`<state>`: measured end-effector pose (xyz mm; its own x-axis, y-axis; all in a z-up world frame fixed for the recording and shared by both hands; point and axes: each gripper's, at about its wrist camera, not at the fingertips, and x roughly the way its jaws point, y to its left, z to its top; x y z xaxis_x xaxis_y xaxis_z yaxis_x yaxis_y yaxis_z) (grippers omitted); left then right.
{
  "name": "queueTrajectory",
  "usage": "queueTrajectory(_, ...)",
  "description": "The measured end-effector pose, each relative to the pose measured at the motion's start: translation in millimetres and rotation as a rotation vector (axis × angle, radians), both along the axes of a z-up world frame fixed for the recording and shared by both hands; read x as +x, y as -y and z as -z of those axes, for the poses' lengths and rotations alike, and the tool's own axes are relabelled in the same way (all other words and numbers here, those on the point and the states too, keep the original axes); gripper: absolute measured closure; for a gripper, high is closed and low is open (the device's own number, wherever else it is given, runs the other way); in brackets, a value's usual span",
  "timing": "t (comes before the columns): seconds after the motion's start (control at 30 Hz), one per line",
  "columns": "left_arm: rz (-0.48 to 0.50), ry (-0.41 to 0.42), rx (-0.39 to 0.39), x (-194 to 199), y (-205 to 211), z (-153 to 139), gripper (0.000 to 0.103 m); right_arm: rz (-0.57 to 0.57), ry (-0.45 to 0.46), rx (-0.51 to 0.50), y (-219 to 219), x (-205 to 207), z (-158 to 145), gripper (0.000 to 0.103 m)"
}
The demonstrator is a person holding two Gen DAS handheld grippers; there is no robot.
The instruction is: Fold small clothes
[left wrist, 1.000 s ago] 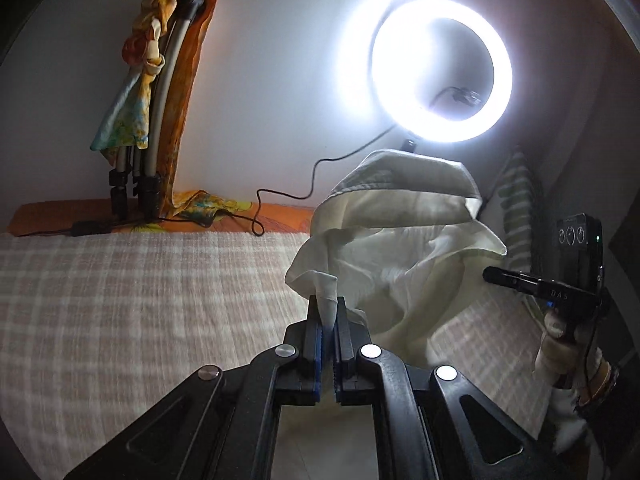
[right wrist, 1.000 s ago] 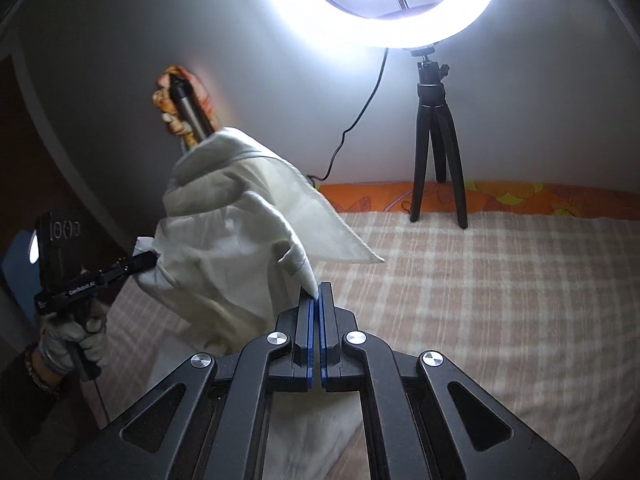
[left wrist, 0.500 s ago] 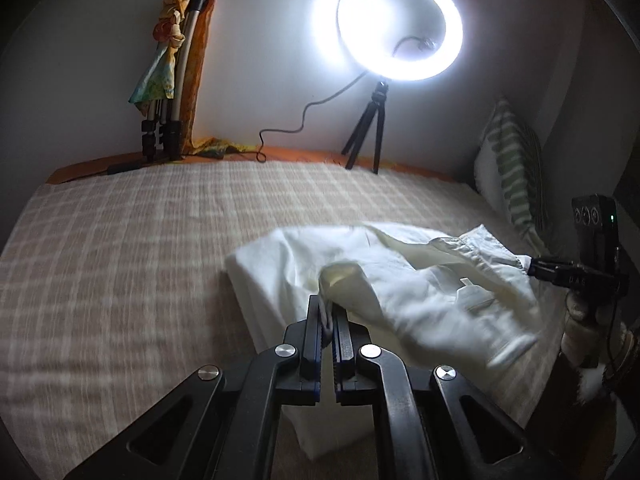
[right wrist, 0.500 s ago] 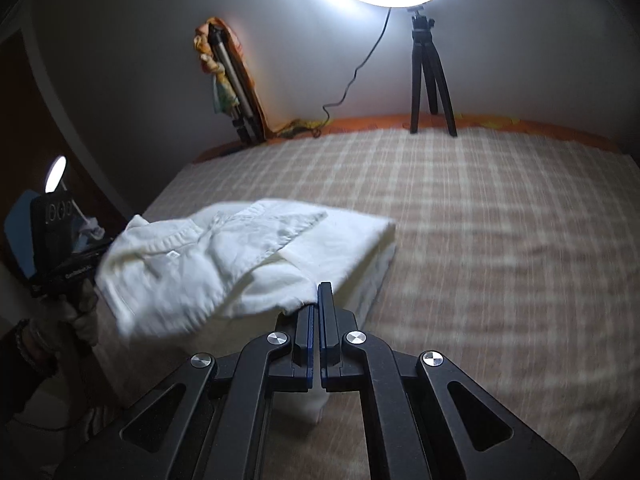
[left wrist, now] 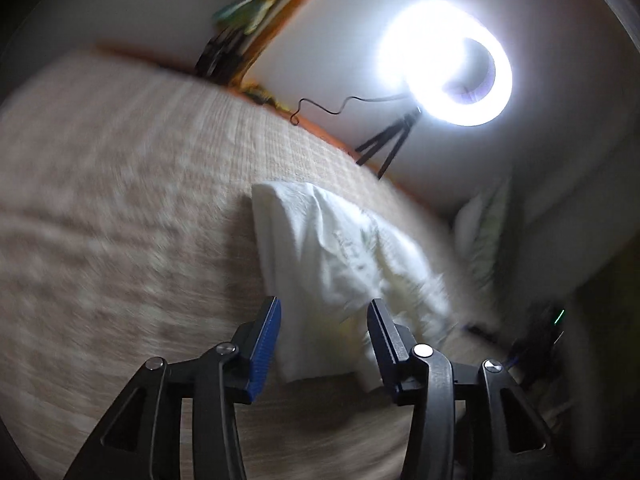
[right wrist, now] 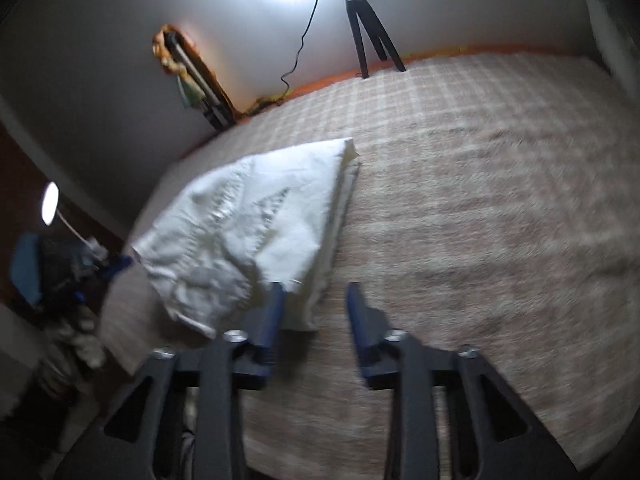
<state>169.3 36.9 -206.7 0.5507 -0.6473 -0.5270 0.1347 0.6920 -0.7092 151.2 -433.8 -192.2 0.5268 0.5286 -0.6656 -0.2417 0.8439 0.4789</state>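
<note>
A white garment (left wrist: 344,256) lies folded over itself on the checked bedspread (left wrist: 120,240). My left gripper (left wrist: 323,312) hovers over the garment's near edge; its jaws are opening and the cloth lies loose under the gap, free of the pads. In the right wrist view the same garment (right wrist: 256,224) rests at the left, its near corner just ahead of my right gripper (right wrist: 314,292). That gripper's jaws are opening too, with the corner beside the left finger and nothing pinched. Both views are blurred by motion.
A lit ring light (left wrist: 448,68) on a small black tripod (right wrist: 370,28) stands at the bed's far edge by the wall. A folded stand wrapped in patterned cloth (right wrist: 192,80) leans in the corner. A striped pillow (left wrist: 480,236) lies at the right.
The garment went from hanging in the air between both grippers to lying folded on the bed. Both grippers came down, rolled, and opened off the cloth.
</note>
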Motion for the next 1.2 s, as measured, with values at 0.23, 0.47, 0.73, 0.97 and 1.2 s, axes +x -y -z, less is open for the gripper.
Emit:
queueTrajectory(0.23, 0.003, -0.131, -0.104, 29, 14, 25, 0.053, 0.001, -0.119, 0.138, -17, 18, 22, 0.061)
queueTrajectory(0.47, 0.01, -0.136, -0.111, 37, 23, 24, 0.094, -0.007, -0.108, 0.118, -28, 22, 15, 0.097)
queueTrajectory(0.73, 0.105, -0.01, 0.301, 13, 49, -8, 0.101, 0.02, -0.101, 0.23, -1, 8, -4, 0.1)
queueTrajectory(0.97, 0.126, -0.094, 0.293, 8, 37, 24, 0.087, 0.05, -0.198, 0.105, -4, 10, 34, 0.098)
queueTrajectory(1.2, 0.119, 0.039, 0.365, -2, 22, -27, 0.076, 0.019, -0.065, -0.126, -11, 13, -21, 0.087)
